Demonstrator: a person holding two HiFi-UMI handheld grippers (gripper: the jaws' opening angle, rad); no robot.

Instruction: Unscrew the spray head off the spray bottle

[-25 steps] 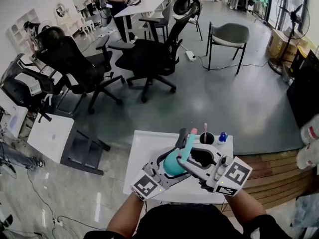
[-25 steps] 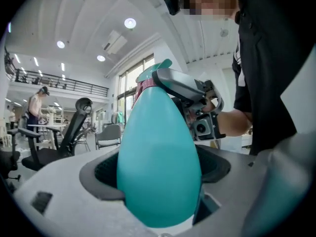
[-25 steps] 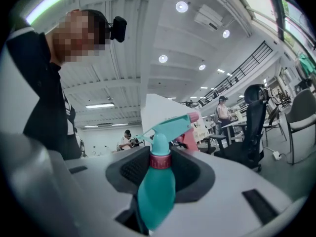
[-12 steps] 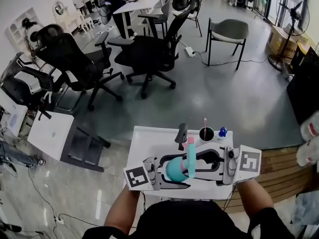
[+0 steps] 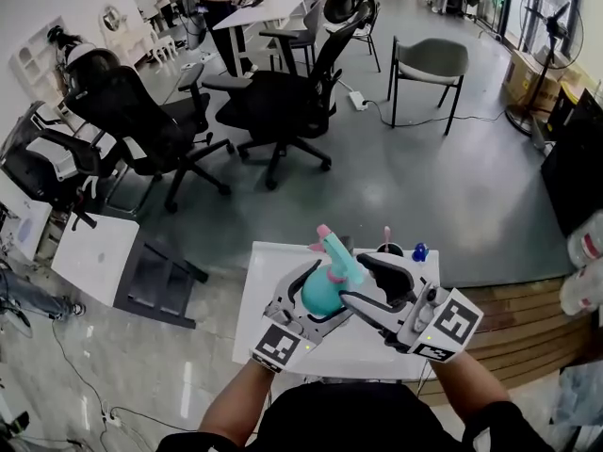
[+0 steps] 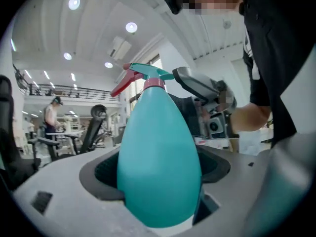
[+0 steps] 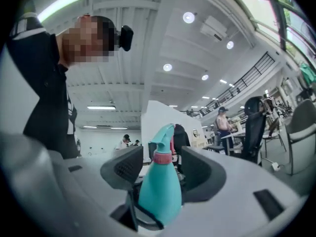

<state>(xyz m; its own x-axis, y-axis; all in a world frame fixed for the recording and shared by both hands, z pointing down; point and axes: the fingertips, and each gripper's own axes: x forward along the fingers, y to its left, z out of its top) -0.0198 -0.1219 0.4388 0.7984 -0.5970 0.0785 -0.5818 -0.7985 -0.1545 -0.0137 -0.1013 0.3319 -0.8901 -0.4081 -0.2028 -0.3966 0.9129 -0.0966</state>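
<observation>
The white table point(image 5: 268, 281) is small. Bare top shows only left of the tools, and open grey floor lies beyond its far edge, with the office chairs point(image 5: 283, 102) well apart. Its near edge is covered by the person's forearms and both tools. The left claw point(image 5: 311, 282) is clamped on the fat lower body of the teal spray bottle point(image 6: 159, 157), held above the table with the spray head point(image 6: 148, 75) pointing away from the person. The bottle's base is sunk in that claw and out of sight. The right claw point(image 7: 160, 171) has just been opening and now stands spread, its dark pads either side of the pink collar point(image 7: 162, 157) with a gap on each side. Whether the collar has loosened cannot be made out. At the far edge stands a dark cup point(image 5: 389, 252) holding a pink stick, partly cut off by the right claw, with a small blue thing point(image 5: 420, 251) just beside it.
</observation>
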